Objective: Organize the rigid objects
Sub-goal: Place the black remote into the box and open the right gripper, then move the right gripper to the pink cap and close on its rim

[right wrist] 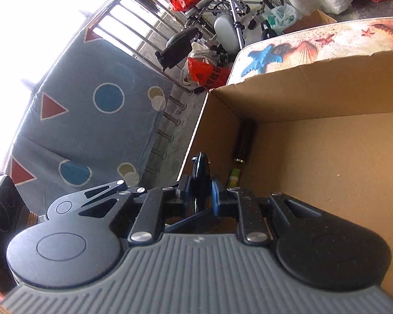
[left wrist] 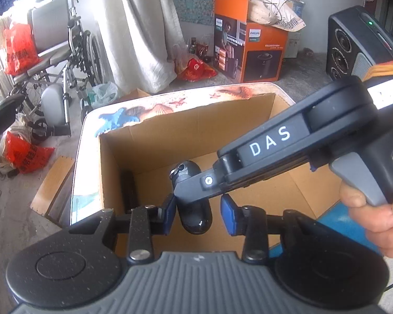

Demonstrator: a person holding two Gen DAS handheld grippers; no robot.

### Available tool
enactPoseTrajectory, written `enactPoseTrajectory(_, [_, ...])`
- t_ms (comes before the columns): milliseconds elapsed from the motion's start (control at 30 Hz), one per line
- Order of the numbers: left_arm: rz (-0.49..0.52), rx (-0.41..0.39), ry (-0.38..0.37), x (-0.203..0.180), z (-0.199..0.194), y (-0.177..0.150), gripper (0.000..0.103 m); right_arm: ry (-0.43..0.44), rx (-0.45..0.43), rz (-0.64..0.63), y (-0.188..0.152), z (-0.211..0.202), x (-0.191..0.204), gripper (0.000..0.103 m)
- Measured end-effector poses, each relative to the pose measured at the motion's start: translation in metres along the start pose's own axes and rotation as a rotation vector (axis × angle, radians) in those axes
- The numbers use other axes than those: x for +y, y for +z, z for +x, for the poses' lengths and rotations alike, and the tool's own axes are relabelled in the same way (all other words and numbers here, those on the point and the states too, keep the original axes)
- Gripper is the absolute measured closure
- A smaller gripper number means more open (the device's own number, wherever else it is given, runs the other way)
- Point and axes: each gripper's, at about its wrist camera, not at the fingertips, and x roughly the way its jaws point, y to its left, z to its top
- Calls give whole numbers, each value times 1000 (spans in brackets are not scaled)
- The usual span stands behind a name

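A glossy black oblong case (left wrist: 194, 209) with a metal ring is clamped edgewise by the right gripper (right wrist: 200, 191), above the open cardboard box (left wrist: 186, 141). The left gripper (left wrist: 199, 210) is seen parted, nothing pinched. A black cylinder (right wrist: 245, 141) lies at the box's 9 o'clock wall.

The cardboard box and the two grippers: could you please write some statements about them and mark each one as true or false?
1. The right gripper is shut on the black object with a key ring. True.
2. The cardboard box holds nothing. False: a black cylinder lies along its wall.
3. Both pads of the left gripper press on the black object. False: the object is between them, but a gap shows beside one pad.
4. The box stands on a table cover printed with starfish and shells. True.
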Motion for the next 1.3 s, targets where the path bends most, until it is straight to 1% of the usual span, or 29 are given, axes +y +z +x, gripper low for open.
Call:
enactPoseTrajectory(67, [-22, 45, -8, 12, 14, -2, 65, -7, 62, 43, 7, 27, -11, 88])
enactPoseTrajectory(133, [-25, 76, -4, 20, 24, -4, 65, -17, 109, 70, 11, 45, -20, 88])
enactPoseTrajectory(233, [-6, 81, 19, 23, 31, -5, 63, -33, 167, 106, 17, 71, -32, 88])
enactPoseTrajectory(300, [-6, 80, 19, 24, 33, -5, 58, -42, 201, 128, 19, 86, -40, 88])
enactPoseTrajectory(333, [-9, 81, 18, 26, 34, -5, 57, -50, 216, 136, 22, 96, -42, 88])
enactPoseTrajectory(500, [-14, 97, 23, 30, 39, -3, 56, -98, 287, 150, 23, 129, -50, 88])
enactPoseTrajectory(567, [-22, 96, 22, 32, 38, -3, 56, -120, 301, 159, 23, 140, -51, 86])
enactPoseTrajectory(633, [-42, 90, 9, 33, 35, -5, 55, -120, 316, 177, 23, 147, -53, 85])
enactPoseTrajectory(700, [-66, 84, -10, 36, 33, -5, 53, -126, 316, 186, 23, 148, -53, 78])
enactPoseTrajectory(767, [-85, 77, -24, 38, 29, -5, 52, -128, 295, 181, 22, 144, -50, 66])
enactPoseTrajectory(833, [-92, 59, -30, 38, 22, -4, 52, -134, 263, 163, 21, 134, -44, 58])
enactPoseTrajectory(867, [-93, 48, -31, 37, 17, -4, 52, -134, 250, 163, 20, 129, -43, 56])
enactPoseTrajectory(967, [-97, 3, -43, 32, 0, -4, 49, -112, 202, 172, 19, 108, -38, 56])
enactPoseTrajectory(1100, [-93, -66, -70, 20, -29, -8, 45, -71, 112, 143, 9, 64, -25, 56])
enactPoseTrajectory(1167, [-90, -100, -87, 14, -45, -13, 44, -57, 59, 108, 3, 33, -20, 56])
enactPoseTrajectory(1233, [-85, -133, -106, 7, -61, -21, 40, -46, -1, 68, -11, 1, -12, 56])
enactPoseTrajectory(1300, [-71, -161, -128, -1, -74, -32, 38, -42, -65, 32, -25, -38, -12, 56])
